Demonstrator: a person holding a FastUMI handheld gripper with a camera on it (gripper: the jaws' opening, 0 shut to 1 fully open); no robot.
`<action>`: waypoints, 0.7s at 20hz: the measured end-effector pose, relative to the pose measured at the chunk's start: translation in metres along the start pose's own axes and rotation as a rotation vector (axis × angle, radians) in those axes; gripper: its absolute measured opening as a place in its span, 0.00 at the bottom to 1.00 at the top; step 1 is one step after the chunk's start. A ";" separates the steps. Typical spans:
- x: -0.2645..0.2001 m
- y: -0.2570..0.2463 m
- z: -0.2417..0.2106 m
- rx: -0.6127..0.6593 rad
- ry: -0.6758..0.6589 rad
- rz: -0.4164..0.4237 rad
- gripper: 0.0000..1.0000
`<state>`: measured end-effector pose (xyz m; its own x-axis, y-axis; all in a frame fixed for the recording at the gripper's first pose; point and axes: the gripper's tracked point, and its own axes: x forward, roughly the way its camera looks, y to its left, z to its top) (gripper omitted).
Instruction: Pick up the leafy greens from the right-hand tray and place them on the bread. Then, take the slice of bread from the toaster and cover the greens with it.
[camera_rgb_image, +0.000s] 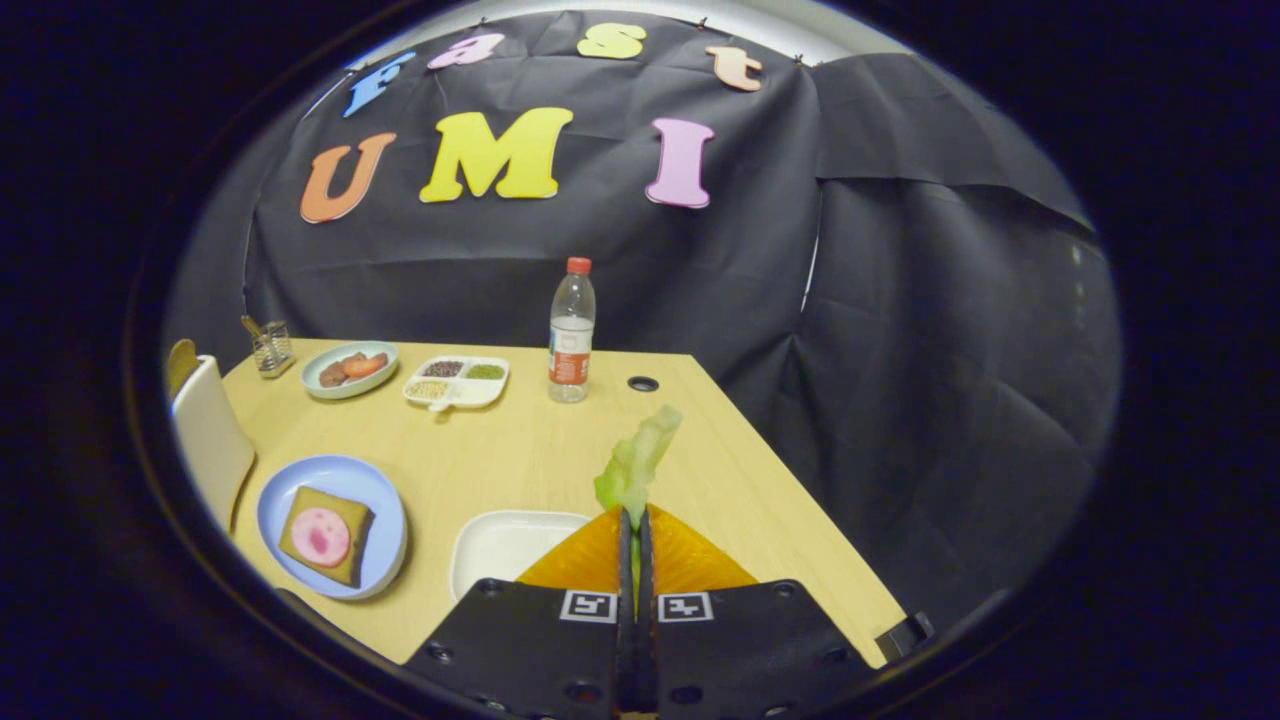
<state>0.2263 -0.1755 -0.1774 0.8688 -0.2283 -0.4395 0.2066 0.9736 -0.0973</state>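
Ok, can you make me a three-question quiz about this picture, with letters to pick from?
1. Where is the bread?
A. on the blue plate
B. in the white tray
C. beside the bottle

2. What colour is the bottle's cap?
A. green
B. red
C. yellow

3. What is the gripper doing?
A. open over the bread
B. shut on nothing
C. shut on the leafy greens

Answers: 1 A, the bread with its pink slice lies on the blue plate. 2 B, the cap is red. 3 C, both fingers pinch the greens, which stick up ahead of them.
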 end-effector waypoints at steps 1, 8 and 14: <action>-0.007 0.007 0.004 -0.001 -0.011 0.005 0.00; -0.054 0.063 0.026 -0.028 -0.083 0.027 0.00; -0.088 0.135 0.025 -0.060 -0.106 0.088 0.00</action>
<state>0.1892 -0.0244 -0.1291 0.9255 -0.1386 -0.3524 0.1033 0.9877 -0.1172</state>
